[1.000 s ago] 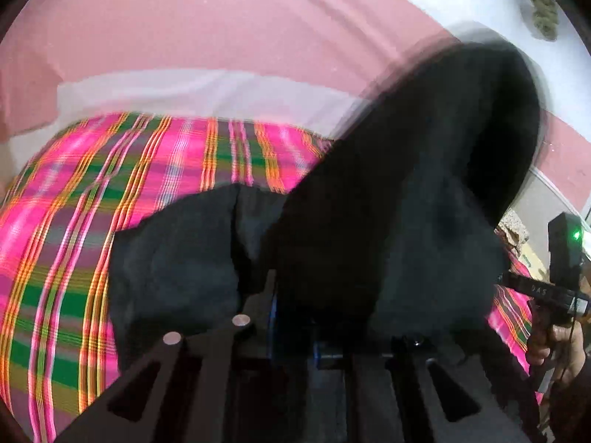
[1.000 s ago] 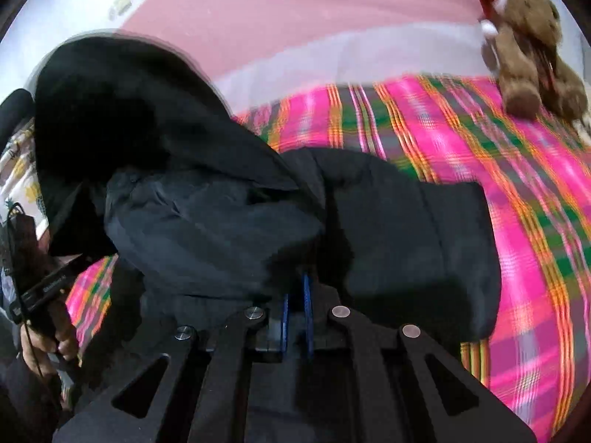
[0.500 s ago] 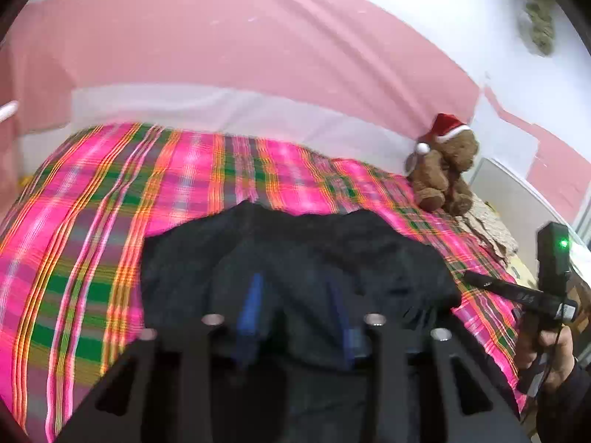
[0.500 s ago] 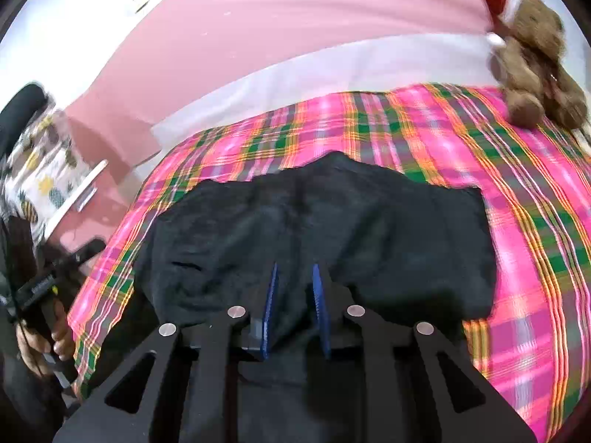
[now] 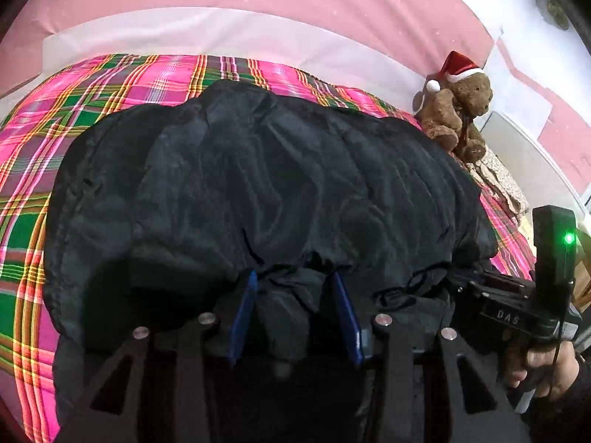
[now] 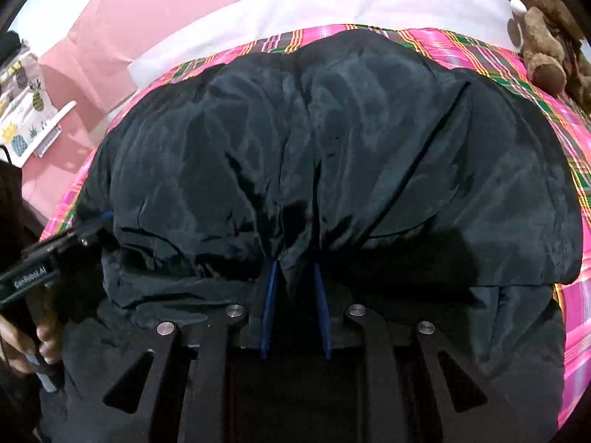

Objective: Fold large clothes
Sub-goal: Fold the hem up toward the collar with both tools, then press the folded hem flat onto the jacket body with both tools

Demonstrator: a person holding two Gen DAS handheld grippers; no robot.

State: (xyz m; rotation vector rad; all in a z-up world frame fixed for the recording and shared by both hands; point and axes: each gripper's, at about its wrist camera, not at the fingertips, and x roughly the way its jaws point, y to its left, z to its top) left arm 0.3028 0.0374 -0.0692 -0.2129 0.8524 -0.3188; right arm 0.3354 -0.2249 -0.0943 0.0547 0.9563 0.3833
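Note:
A large black padded garment [image 5: 266, 192] lies folded over on a pink plaid bedspread [image 5: 74, 110]; it also fills the right wrist view [image 6: 332, 155]. My left gripper [image 5: 293, 280] is open at the garment's near edge, with a bunch of black cloth between its blue fingers [image 5: 245, 306]. My right gripper [image 6: 293, 269] is open at the near edge too, its blue fingers [image 6: 269, 295] apart and pushed against the cloth. Each gripper shows at the edge of the other's view.
A brown teddy bear with a Santa hat [image 5: 458, 107] sits at the bed's far right; it also shows in the right wrist view [image 6: 543, 44]. A pink and white wall [image 5: 258, 11] runs behind the bed. A pineapple-print cloth [image 6: 26, 110] is at the left.
One second ago both grippers held the garment raised in the air. It now lies folded over on the bed, and both grippers have opened and moved in low at its near edge.

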